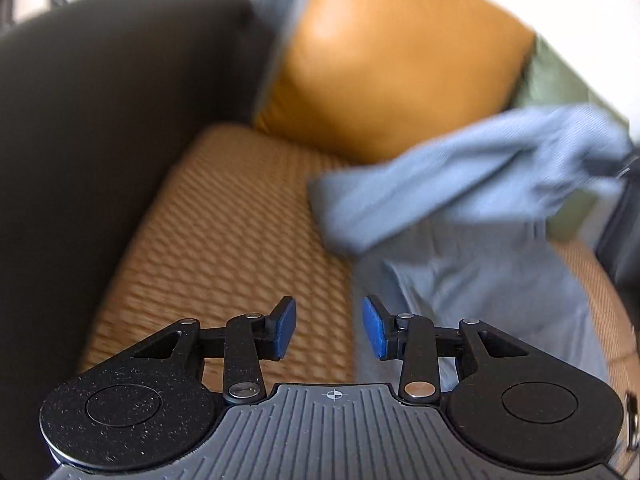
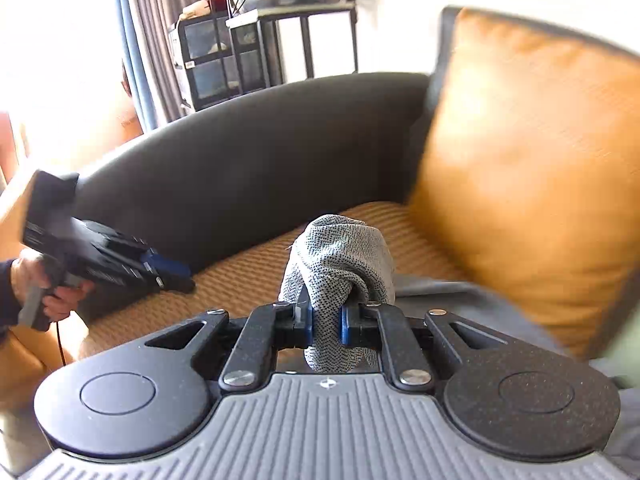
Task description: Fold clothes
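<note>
Two grippers: the right gripper has its jaws clenched on the blue-grey garment, lifted lengthwise toward it over the sofa seat; the left gripper hangs released.

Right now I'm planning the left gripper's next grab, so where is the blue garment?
In the left wrist view, the blue fabric garment lies right of the open left gripper, on the woven seat cushion.

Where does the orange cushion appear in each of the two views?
Left wrist: the orange cushion is at top centre, leaning behind the blue garment.
Right wrist: it fills the right side, upright.
Shared landmark: the dark sofa arm, left of it in both.
</note>
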The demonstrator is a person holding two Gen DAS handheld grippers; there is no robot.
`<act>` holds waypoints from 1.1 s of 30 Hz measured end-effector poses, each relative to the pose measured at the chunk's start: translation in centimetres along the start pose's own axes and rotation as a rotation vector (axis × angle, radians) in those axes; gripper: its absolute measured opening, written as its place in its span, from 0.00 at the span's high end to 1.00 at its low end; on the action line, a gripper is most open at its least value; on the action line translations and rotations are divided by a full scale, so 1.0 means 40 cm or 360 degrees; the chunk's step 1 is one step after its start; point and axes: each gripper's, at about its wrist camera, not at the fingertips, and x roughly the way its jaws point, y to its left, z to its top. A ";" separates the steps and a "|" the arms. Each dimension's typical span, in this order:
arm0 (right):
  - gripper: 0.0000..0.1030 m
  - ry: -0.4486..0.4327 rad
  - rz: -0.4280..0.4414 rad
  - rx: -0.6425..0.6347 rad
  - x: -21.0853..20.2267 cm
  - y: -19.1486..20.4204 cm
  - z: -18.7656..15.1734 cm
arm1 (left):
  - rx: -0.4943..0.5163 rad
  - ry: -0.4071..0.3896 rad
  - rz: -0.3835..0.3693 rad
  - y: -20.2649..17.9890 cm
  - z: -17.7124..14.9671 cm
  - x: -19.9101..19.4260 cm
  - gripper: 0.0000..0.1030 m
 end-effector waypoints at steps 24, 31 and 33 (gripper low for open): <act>0.53 0.0194 -0.0476 0.0709 -0.211 -0.239 -0.595 | 0.0456 0.0129 0.0403 -0.245 0.105 0.410 0.42; 0.43 0.0233 -0.0453 0.0714 -0.210 -0.245 -0.626 | 0.0573 0.0132 0.0472 -0.252 0.121 0.495 0.38; 0.39 0.0231 -0.0473 0.0752 -0.203 -0.251 -0.639 | 0.0573 0.0132 0.0474 -0.256 0.122 0.509 0.38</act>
